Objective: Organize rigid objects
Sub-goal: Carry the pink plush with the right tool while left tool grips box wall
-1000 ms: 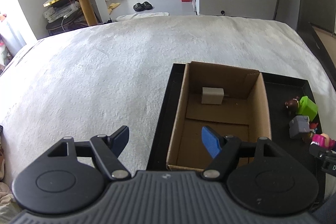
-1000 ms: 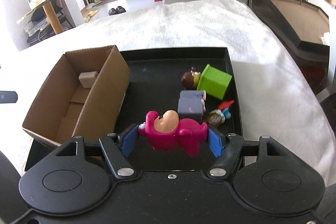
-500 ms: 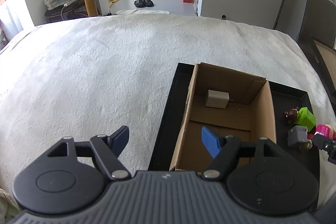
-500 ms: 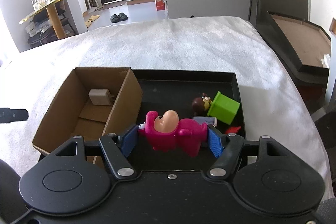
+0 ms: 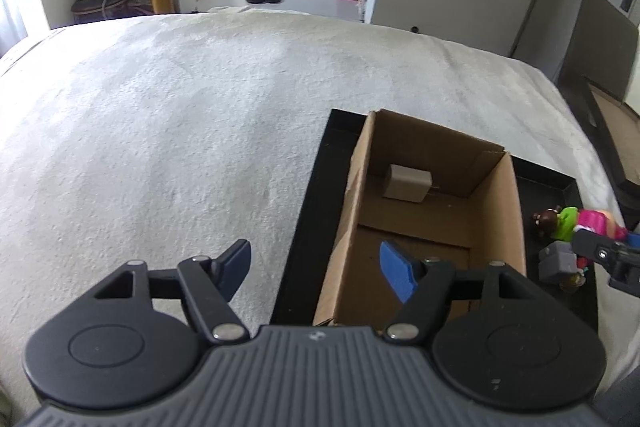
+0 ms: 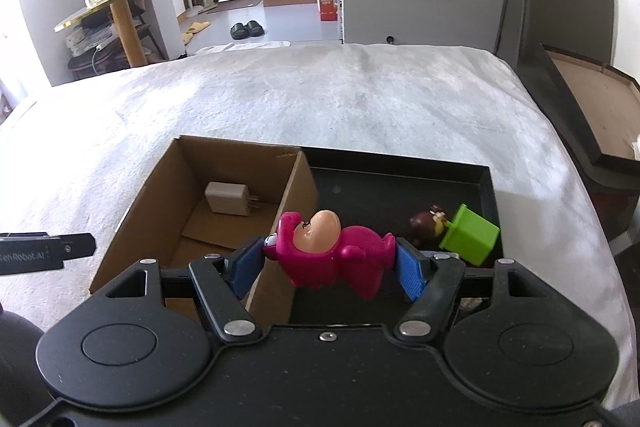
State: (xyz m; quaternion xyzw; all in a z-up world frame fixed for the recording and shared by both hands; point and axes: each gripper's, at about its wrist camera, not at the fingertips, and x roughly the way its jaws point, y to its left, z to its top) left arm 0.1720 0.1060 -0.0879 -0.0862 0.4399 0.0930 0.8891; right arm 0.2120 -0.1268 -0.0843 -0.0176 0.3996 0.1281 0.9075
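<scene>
We hold the pink figure [image 6: 332, 251] crosswise in the right gripper [image 6: 330, 263], both blue pads pressed against its ends. In the right wrist view it sits at centre frame, over the right wall of the cardboard box [image 6: 296, 187] and the black tray [image 6: 400, 179]. The box stands in the left part of the tray, open at the top. Inside it, near the far wall, lies a beige charger [image 6: 227, 199] with its prongs pointing right.

To the right of the pink figure, on the tray floor, we see a green cube [image 6: 470, 235] tilted on an edge, with a small brown figure [image 6: 424, 225] just beside it on its left.

In the left wrist view, the left gripper [image 5: 316, 265] has nothing between its pads, and its jaws are closing. It straddles the left wall of the box: the right pad [image 5: 396, 271] over the box interior, the left pad over the white blanket [image 5: 180, 131]. At right frame, a grey block [image 5: 558, 261] rests on the tray.
</scene>
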